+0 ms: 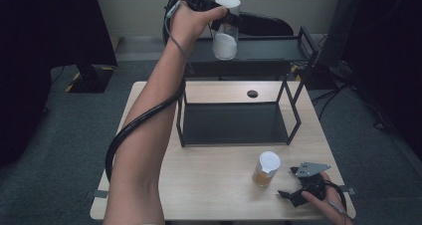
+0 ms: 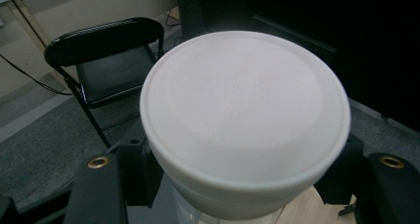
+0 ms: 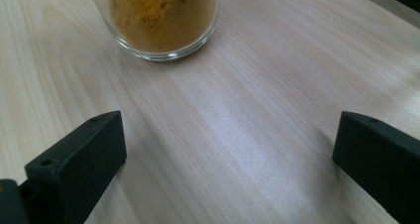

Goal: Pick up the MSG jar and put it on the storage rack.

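Note:
My left gripper (image 1: 222, 17) is raised high at the back, above the black two-level rack's top shelf (image 1: 259, 50), and is shut on a clear jar (image 1: 225, 36) with white powder and a white lid (image 2: 245, 110). The lid sits between the two jaws in the left gripper view. A second jar (image 1: 266, 169), holding orange-brown powder (image 3: 161, 16) under a white lid, stands on the wooden table (image 1: 214, 180) at the front right. My right gripper (image 1: 291, 181) rests open just right of that jar, with nothing between its jaws.
The rack's lower shelf (image 1: 234, 123) lies bare on the table's middle. A round cable hole (image 1: 252, 93) is at the table's back. A black folding chair (image 2: 111, 60) stands beyond the table. Grey carpet surrounds everything.

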{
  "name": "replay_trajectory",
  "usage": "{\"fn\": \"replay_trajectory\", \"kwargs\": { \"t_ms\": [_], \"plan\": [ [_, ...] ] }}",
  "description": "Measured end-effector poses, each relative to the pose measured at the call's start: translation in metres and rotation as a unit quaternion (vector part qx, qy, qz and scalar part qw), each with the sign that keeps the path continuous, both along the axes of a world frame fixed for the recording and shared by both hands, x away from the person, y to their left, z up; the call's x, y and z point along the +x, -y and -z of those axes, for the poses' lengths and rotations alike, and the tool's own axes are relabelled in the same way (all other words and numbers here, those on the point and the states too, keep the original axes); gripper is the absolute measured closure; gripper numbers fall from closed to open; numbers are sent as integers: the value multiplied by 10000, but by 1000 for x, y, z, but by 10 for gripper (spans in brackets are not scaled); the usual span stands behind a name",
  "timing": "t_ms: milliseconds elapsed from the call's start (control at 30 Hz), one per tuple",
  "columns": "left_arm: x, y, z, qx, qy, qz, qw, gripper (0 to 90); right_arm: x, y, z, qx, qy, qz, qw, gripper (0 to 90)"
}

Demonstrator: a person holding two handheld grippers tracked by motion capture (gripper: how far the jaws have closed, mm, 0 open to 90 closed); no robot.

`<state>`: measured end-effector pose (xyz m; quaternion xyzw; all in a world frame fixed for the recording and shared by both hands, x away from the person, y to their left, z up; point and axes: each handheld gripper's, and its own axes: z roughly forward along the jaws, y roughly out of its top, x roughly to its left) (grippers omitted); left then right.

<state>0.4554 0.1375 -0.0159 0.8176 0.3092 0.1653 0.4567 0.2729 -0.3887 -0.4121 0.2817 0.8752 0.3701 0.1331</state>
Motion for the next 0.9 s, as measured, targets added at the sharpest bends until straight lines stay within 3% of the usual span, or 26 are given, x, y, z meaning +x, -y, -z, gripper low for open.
{"fn": "replay_trajectory", "kwargs": {
  "t_ms": [467, 900],
  "plan": [
    [34, 2, 8, -82, -121, -119, 9998, 341, 0, 0, 0, 0, -6, 0, 10000, 0],
    [46, 8, 17, 30, -144, -149, 9998, 339, 0, 0, 0, 0, -6, 1, 10000, 0]
  ]
}}
